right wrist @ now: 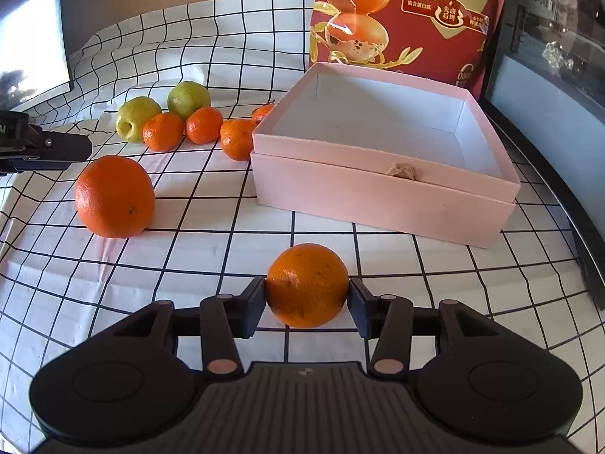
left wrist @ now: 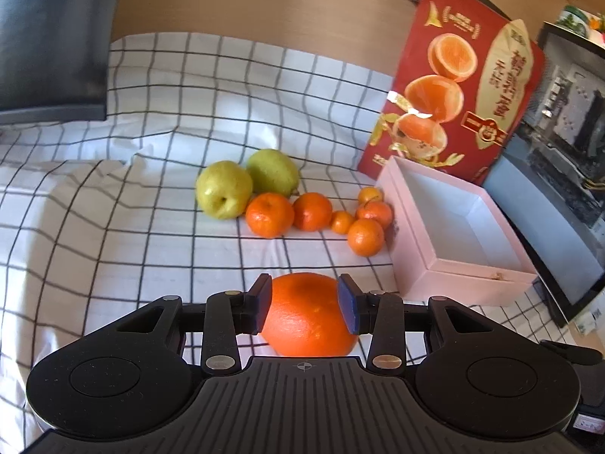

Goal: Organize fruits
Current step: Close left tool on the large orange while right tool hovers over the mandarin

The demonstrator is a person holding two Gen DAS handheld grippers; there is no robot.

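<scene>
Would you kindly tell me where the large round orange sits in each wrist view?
Left wrist view: the large round orange is bottom centre, between the left gripper pads.
Right wrist view: it lies at the left on the checked cloth, apart from the gripper.
Shared landmark: the open pale pink cardboard box.

The red package [right wrist: 408, 15] reads "蛋" and "先卤后烤".
</scene>
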